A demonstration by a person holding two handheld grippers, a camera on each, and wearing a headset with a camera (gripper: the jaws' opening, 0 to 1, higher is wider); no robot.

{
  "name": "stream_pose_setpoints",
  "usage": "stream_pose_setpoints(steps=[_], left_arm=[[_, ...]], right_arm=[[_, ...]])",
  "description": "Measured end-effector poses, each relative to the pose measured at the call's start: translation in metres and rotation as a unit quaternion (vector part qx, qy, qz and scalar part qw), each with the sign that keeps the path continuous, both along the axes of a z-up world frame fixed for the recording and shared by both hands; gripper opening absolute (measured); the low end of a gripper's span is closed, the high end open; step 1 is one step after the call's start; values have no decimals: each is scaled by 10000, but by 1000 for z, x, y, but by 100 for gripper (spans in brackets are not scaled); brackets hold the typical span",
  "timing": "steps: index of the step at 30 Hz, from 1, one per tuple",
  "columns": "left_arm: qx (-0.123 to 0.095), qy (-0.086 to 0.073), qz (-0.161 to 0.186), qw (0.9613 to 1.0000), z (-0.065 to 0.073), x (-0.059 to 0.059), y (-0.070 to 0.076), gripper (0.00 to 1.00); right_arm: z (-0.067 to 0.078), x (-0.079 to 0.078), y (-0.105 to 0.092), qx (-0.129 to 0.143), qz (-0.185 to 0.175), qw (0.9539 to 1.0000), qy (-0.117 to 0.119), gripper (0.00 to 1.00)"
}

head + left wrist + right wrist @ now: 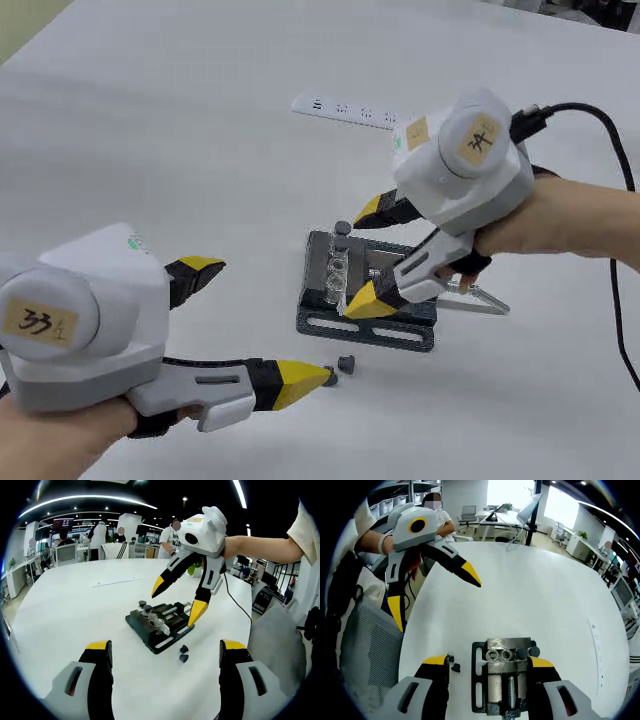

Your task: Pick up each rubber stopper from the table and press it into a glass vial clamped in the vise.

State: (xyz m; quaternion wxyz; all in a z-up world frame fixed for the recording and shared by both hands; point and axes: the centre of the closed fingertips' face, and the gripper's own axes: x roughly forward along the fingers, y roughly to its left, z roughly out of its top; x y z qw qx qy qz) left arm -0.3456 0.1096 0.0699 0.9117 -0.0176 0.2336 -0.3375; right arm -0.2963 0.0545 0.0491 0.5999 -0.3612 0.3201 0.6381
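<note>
Here, a wide white table (pixel 150 120) stands in an open office. Both gripper views show desks, chairs and people behind it under strip lights. A black vise (pixel 400 330) sits near the table's middle, with a white power strip (pixel 345 110) lying well beyond it. Four vials (pixel 492 655) stand in a row in the vise, two open and two already plugged. Two loose stoppers (pixel 347 363) lie on the table just beside the vise's near corner. The left gripper (pixel 270 320) is spread wide and holds nothing. Its lower tip is right next to one loose stopper, though I cannot tell if it touches. The right gripper (pixel 360 259) hovers over the vise, also wide apart and empty, with one tip on each side of the vial row. Bare table lies all around the vise. In the right gripper view the table's edge curves past on the left, with a grey mesh chair (pixel 365 650) beyond it, and the loose stoppers lie between the vise and that edge.
</note>
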Motion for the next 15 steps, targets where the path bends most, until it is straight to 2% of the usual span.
stream_pose_setpoints(steps=[6, 15], left_arm=[[51, -21, -54, 10000, 1, -4, 2, 87], [122, -23, -14, 9999, 0, -8, 12, 87]], right_arm=[[-2, -18, -8, 124, -63, 9999, 2, 63], [-12, -32, -16, 170, -239, 9995, 81, 61]])
